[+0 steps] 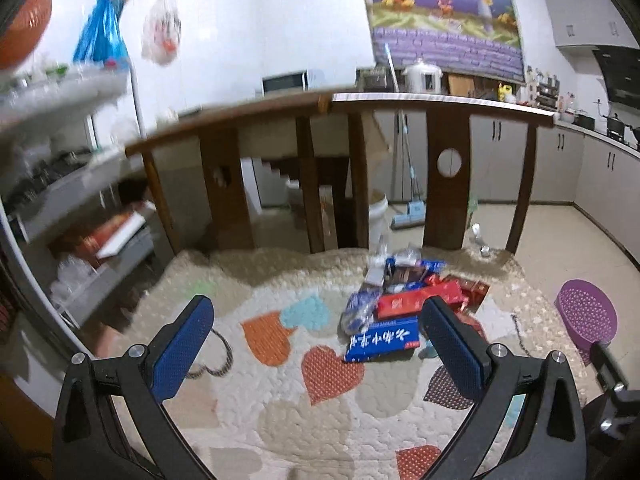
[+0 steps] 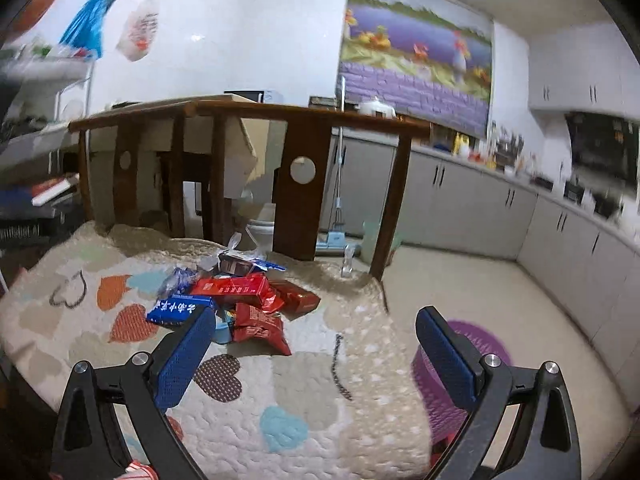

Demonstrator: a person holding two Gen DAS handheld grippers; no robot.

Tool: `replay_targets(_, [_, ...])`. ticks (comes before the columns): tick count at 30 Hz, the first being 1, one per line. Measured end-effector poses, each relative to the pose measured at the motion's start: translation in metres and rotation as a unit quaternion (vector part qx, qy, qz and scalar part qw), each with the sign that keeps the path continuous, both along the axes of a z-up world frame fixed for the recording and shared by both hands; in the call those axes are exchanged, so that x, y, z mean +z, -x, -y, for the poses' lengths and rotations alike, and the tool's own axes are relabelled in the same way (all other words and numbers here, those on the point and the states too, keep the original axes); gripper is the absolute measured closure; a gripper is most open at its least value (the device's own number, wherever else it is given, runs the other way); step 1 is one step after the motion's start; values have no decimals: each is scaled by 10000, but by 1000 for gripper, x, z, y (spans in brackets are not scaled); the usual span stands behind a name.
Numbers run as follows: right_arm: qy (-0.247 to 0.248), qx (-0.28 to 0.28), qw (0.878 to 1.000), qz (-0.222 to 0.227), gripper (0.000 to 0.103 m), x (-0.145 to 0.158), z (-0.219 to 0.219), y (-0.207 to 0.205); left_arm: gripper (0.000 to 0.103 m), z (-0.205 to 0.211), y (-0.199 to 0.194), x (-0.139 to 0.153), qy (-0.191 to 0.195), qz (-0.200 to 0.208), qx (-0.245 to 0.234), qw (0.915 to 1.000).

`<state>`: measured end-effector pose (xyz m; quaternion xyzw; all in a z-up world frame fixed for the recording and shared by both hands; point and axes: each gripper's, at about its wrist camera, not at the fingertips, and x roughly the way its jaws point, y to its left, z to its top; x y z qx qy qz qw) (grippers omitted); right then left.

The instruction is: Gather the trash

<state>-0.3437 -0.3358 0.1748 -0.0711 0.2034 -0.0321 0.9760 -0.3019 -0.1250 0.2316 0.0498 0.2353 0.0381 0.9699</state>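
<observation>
Both tools are hanging wide open over the quilted cream rug with coloured hearts (image 1: 280, 420), nothing held in either: left tool (image 1: 316, 344), right tool (image 2: 316, 344). The trash is sitting in a loose pile of red, blue and clear wrappers and flat boxes (image 1: 408, 300) on the rug, just in front of the dark wooden counter (image 1: 446, 184). A round purple perforated plastic basket (image 1: 586, 320) is lying off the rug's right edge on the tiled floor, near the right tool
</observation>
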Motion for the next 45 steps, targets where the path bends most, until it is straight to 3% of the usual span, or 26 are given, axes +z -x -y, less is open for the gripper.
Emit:
replay_targets(8, [-686, 241, 9972, -172, 1, 25, 12, 25, 0, 11, 30, 37, 266, 23, -398, 9988])
replay_targets(12, [-1254, 214, 9911, -401, 1, 25, 20, 33, 0, 14, 40, 36, 194, 35, -344, 9992])
replay_targets(16, [-1462, 87, 9867, -706, 1, 18, 24, 35, 0, 13, 43, 25, 275, -131, -214, 9993])
replay_targets(22, [-1133, 182, 9892, -914, 1, 13, 8, 45, 0, 10, 49, -5, 505, -831, -309, 9948])
replay_targets(25, [-899, 292, 9918, -858, 1, 16, 0, 51, 0, 11, 54, -10, 547, -992, -379, 9928])
replay_targets(30, [-658, 388, 9938, -812, 1, 18, -11, 59, 0, 11, 56, -10, 522, -995, -379, 9929])
replay_targets(45, [-785, 364, 9908, -1044, 1, 12, -2, 47, 0, 15, 49, -15, 356, -1257, -560, 9898])
